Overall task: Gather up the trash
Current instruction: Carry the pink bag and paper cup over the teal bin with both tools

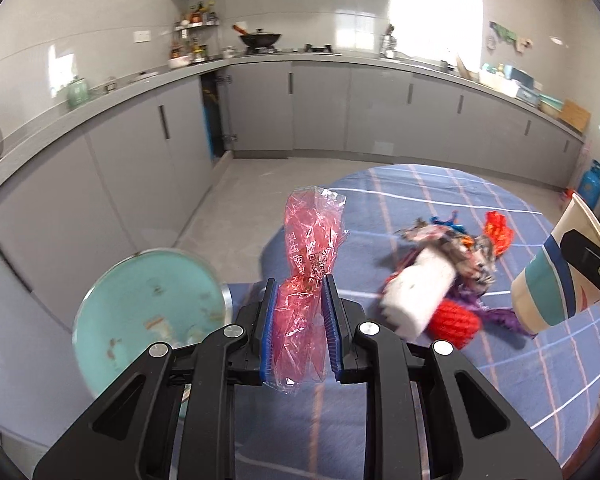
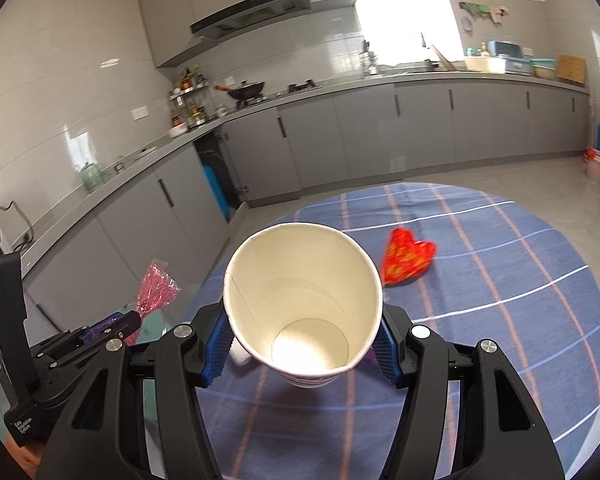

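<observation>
A crumpled red plastic wrapper stands upright, lifted over the counter's left edge; a white, empty paper cup tilts above its near edge.

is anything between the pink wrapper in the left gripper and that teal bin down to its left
Nothing visible. The left gripper is shut on the pink wrapper, lifted clear of the table. The teal bin sits lower left, its mouth open, only floor between. The trash pile lies on the other side.
</observation>
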Available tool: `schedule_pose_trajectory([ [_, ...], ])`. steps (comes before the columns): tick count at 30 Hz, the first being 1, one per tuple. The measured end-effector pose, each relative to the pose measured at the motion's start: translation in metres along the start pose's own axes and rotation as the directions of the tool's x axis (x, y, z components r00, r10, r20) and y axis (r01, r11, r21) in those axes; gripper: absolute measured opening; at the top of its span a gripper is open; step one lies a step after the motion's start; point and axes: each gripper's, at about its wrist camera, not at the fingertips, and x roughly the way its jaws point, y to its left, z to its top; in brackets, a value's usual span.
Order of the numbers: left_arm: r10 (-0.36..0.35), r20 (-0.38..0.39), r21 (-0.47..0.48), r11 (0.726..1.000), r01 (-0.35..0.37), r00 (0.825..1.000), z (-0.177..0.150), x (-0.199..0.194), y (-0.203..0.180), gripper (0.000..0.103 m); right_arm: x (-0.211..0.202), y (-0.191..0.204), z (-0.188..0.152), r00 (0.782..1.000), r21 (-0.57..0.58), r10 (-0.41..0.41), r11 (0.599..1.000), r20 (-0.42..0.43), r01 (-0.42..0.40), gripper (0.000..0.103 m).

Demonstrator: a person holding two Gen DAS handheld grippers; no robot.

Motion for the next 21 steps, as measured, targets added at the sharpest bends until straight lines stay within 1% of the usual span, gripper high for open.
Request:
schedule_pose_trajectory([
  [10, 0.087, 0.000, -0.087, 0.992, -0.087, 0.996, -0.019, -0.018, 0.052, 0.023, 0.010, 0.060, -0.018, 0.993, -0.088, 0.097, 0.991, -0.062, -0.102, 0.059],
  [17, 0.150, 0.000, -0.140, 0.979, -0.149, 0.989, -0.029, -0.028, 0.091, 0.023, 0.018, 0.101, -0.025, 0.984, -0.139, 0.153, 0.976, -0.090, -0.165, 0.059],
  [21, 0.173, 0.002, -0.170, 0.971, -0.171, 0.985, -0.032, -0.032, 0.111, 0.023, 0.020, 0.123, -0.029, 0.977, -0.166, 0.185, 0.966, -0.104, -0.200, 0.059],
])
